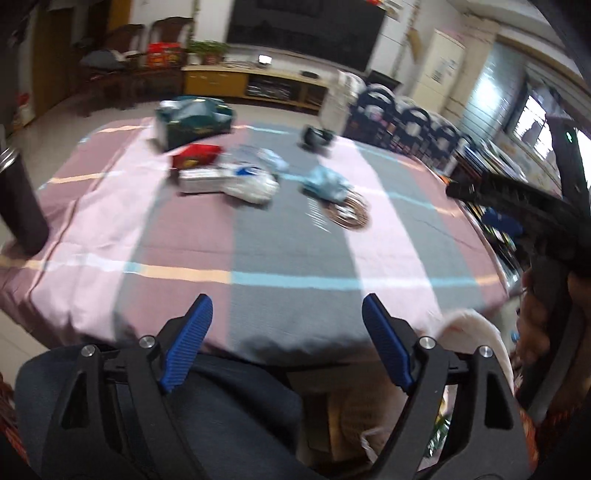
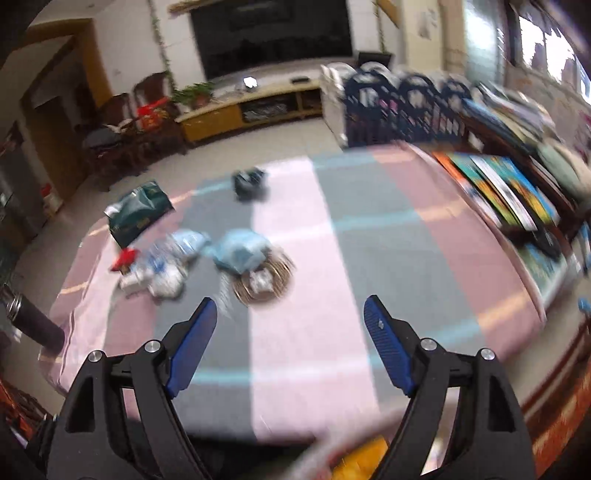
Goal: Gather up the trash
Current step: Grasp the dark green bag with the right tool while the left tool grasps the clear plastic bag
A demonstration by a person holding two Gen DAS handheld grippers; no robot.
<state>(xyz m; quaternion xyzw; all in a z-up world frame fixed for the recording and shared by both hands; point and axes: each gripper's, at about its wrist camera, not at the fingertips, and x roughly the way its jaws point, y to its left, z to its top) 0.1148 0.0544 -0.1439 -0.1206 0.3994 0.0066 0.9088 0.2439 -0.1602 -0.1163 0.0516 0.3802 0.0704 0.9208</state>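
Striped cloth (image 1: 258,236) in pink, grey and mauve bands covers the table, crossed by thin blue and orange lines, and both views are smeared with blur. Over to the containers: a dark green bag (image 1: 194,120) sits at the far left of the cloth, mouth gaping, with pale crumpled stuff showing inside, though what it is I cannot tell. Near the middle there is a round woven basket (image 2: 264,278), shallow, with something small and whitish lying in it and a crumpled light-blue wrapper (image 2: 240,253) resting on its far rim. Left of that lies the main heap of trash: a clear plastic bag (image 1: 251,182) with blue print, a flat white packet (image 1: 201,179) against it, and a red packet (image 1: 197,155) just behind. A small dark object (image 1: 316,138) sits alone towards the far edge. A dark flask (image 1: 20,206) stands upright at the left edge.

Left tongs (image 1: 286,341) hang over the near edge, blue pads spread wide, nothing between them. Right tongs (image 2: 290,345), same story: spread wide, empty, well short of the trash.

Beyond the table, a big dark screen (image 2: 273,33) hangs above a low yellow cabinet (image 2: 243,110), with wooden chairs at left and books (image 2: 506,192) along the right.
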